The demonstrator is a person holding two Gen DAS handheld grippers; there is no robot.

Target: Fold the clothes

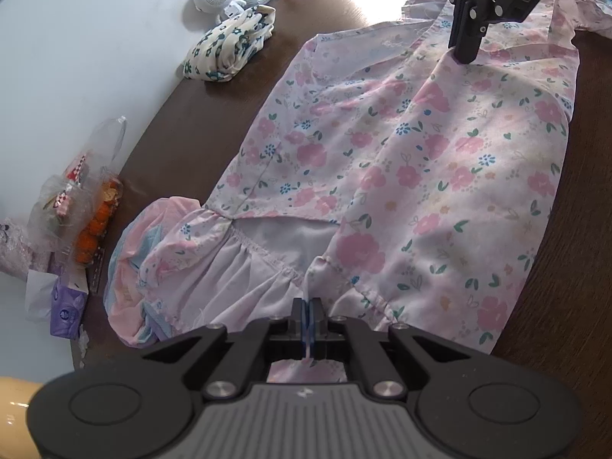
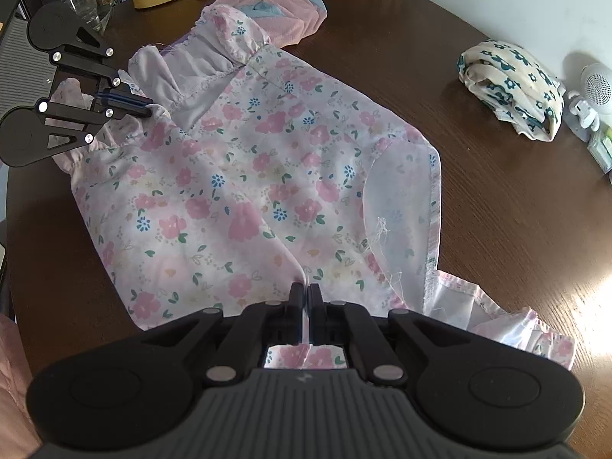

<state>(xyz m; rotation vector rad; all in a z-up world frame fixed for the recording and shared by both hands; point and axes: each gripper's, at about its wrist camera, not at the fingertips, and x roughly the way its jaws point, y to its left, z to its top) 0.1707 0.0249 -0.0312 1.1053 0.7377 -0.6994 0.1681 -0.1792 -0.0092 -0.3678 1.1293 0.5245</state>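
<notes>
1. Both tongs, left tongs (image 1: pixel 308 319) and right tongs (image 2: pixel 305 308), are pinching the floral dress (image 1: pixel 382 160) lying across the tabletop (image 2: pixel 478 229); thin fabric is maybe slipping out.
2. The fold is risking dragging over the pink garment (image 2: pixel 283 11) at the far end.

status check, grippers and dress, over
Left hand-held gripper and right hand-held gripper shut on floral dress. Dress half folded on table. Nothing in the way.

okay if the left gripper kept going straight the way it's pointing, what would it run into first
The floral dress itself: the left gripper is already shut on its gathered top edge and points steeply down at it. Just beneath the cloth lies the dark table, so it would probably press fabric into wood almost at once.
</notes>
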